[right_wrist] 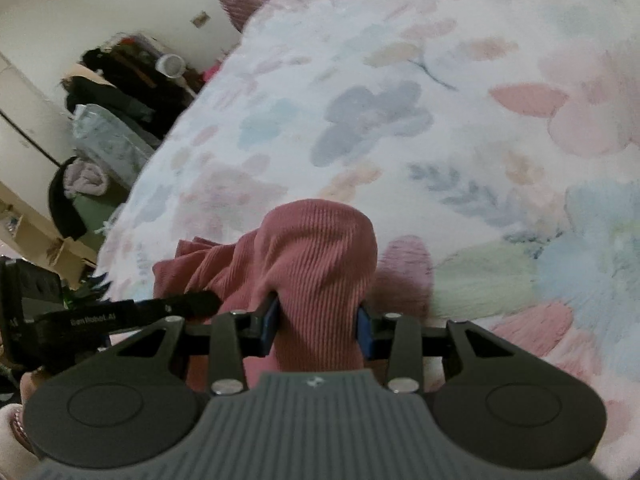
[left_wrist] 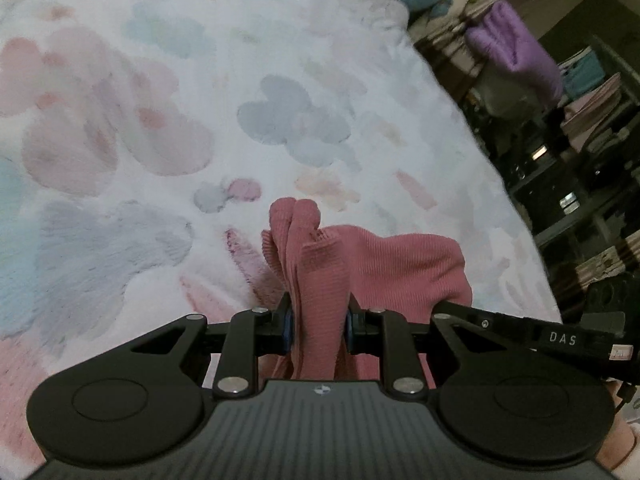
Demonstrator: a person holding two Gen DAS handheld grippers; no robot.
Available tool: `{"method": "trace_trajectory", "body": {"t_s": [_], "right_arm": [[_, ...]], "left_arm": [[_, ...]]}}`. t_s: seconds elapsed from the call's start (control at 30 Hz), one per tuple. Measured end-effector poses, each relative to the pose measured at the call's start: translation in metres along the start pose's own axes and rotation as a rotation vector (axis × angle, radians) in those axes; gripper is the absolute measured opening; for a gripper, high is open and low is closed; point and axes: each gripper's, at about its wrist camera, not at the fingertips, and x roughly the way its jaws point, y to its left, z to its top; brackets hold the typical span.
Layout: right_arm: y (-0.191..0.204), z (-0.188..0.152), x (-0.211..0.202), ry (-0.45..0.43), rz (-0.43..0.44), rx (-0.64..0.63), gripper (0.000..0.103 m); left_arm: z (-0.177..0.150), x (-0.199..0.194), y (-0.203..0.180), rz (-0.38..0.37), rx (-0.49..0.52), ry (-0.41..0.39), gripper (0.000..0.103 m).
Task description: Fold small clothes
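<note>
L view – surface: fluffy white blanket w/ pastel flower print point(left_wrist: 280, 80); cluttered shelves point(left_wrist: 580, 120) at right.
L view – tool: left gripper point(left_wrist: 319, 326) clenched on bunched pink ribbed-knit garment point(left_wrist: 400, 268), 1 pc.
R view – surface: same blanket point(right_wrist: 440, 80); clutter pile point(right_wrist: 112, 112) by wall.
R view – tool: right gripper point(right_wrist: 317, 330) clamped on other fold of garment point(right_wrist: 316, 248), held over blanket.

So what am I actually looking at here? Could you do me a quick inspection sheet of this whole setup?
Surface: floral blanket on a bed, soft pastel print.
Job's things: one pink ribbed garment, bunched, strung between both grippers above the blanket.
Clutter: nothing seen on the blanket besides the garment.
Grippers: left gripper shut on a gathered fold of the garment; right gripper shut on another bunch of it.
Cables: a thin cable by the right gripper's body, seen from the left wrist.
Surroundings: shelves with folded items and a purple cloth; piled bags and clothes by a wall.
</note>
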Motion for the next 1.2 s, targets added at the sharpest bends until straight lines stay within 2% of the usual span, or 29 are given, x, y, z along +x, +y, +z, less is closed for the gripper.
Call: {"method": "trace_trajectory", "body": {"t_s": [0.2, 0.3, 0.43, 0.6, 0.83, 0.9, 1.0, 1.1, 1.17, 1.2], "right_arm": [[-0.034, 0.005, 0.023, 0.024, -0.036, 0.082, 0.035], [-0.038, 0.004, 0.034, 0.043, -0.054, 0.079, 0.035], [-0.038, 0.005, 0.040, 0.047, -0.081, 0.061, 0.038], [-0.030, 0.003, 0.029, 0.001, -0.114, 0.042, 0.045], [-0.023, -0.003, -0.020, -0.128, -0.203, 0.034, 0.046], [-0.016, -0.011, -0.035, -0.139, -0.198, 0.018, 0.045], [0.006, -0.030, -0.046, -0.127, -0.212, -0.078, 0.037], [0.028, -0.054, -0.042, -0.092, -0.198, -0.162, 0.036], [0.041, -0.069, -0.032, -0.069, -0.184, -0.198, 0.032], [0.045, -0.074, -0.027, -0.058, -0.197, -0.212, 0.025]], "left_arm": [[0.003, 0.028, 0.019, -0.003, -0.033, 0.065, 0.027], [0.002, 0.036, 0.032, 0.000, -0.054, 0.083, 0.037], [0.004, 0.027, 0.043, -0.028, -0.095, 0.068, 0.041], [0.004, 0.005, 0.050, 0.011, -0.099, 0.025, 0.046], [-0.005, -0.030, 0.030, 0.153, -0.002, -0.073, 0.045], [-0.011, -0.041, 0.023, 0.146, 0.016, -0.090, 0.045], [-0.024, -0.055, 0.000, 0.106, 0.084, -0.098, 0.045], [-0.043, -0.055, -0.028, 0.067, 0.191, -0.070, 0.033], [-0.058, -0.047, -0.041, 0.077, 0.256, -0.051, 0.026], [-0.064, -0.042, -0.044, 0.092, 0.278, -0.034, 0.025]]}}
